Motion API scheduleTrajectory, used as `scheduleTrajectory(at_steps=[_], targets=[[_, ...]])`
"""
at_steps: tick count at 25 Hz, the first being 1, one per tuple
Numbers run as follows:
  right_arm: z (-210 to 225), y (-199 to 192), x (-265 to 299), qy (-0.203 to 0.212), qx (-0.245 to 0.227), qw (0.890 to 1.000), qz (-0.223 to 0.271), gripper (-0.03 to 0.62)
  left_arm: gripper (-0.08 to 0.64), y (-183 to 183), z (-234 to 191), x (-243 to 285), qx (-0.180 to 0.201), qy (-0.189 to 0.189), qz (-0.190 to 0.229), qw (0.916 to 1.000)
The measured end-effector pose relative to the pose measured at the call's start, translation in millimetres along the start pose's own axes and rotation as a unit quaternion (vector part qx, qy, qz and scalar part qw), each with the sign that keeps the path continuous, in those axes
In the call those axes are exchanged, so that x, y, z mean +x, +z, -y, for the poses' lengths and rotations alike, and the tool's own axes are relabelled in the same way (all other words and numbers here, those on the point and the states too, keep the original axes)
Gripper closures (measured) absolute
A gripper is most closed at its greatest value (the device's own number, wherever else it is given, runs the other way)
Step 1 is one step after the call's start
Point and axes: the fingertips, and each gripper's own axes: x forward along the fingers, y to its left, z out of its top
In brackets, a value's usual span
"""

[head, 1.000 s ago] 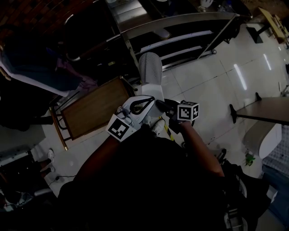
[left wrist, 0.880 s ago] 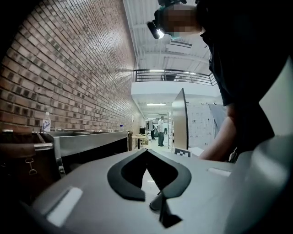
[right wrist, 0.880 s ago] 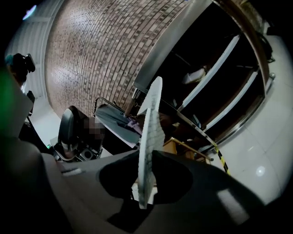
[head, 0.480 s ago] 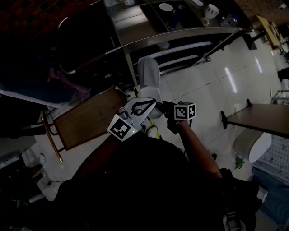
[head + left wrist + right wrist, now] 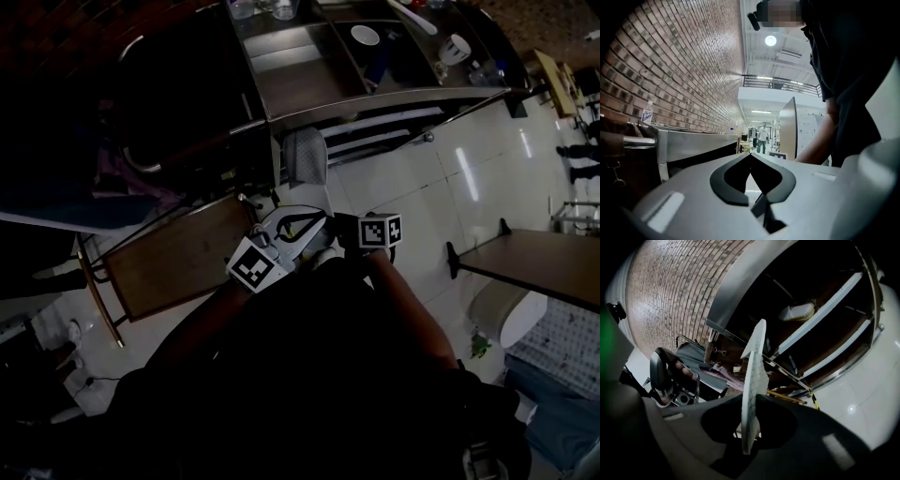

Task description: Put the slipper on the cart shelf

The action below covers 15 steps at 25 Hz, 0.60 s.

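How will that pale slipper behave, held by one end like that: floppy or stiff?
Probably fairly stiff: the slipper sticks straight out from the fingers of the right gripper without drooping. Likely light, since a pinch on one end carries it. Its textured sole should resist slipping.

The pale grey slipper (image 5: 753,376) looks like matt, quilted cloth. The silver metal cart (image 5: 375,101) beyond it is smooth and shiny, above glossy white floor tiles (image 5: 431,187).

The slipper (image 5: 753,376) is pale grey, the brick wall (image 5: 679,70) red-brown, the floor tiles (image 5: 422,187) white.
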Motion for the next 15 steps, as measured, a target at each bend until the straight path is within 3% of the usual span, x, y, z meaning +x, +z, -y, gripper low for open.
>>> scheduleTrajectory(at_steps=[9,15], targets=[[33.6,45.4,17.8,0.001,-0.023,1.0,-0.013,0.525,0.56,-4.6,-34.0,29.9,0.004,0.037,-0.011,0.9993],[52.6,80.2,28.5,0.03,-0.032,0.998,-0.033,0.525,0.56,-14.9,-60.2,60.2,0.002,0.081,-0.025,0.9964]])
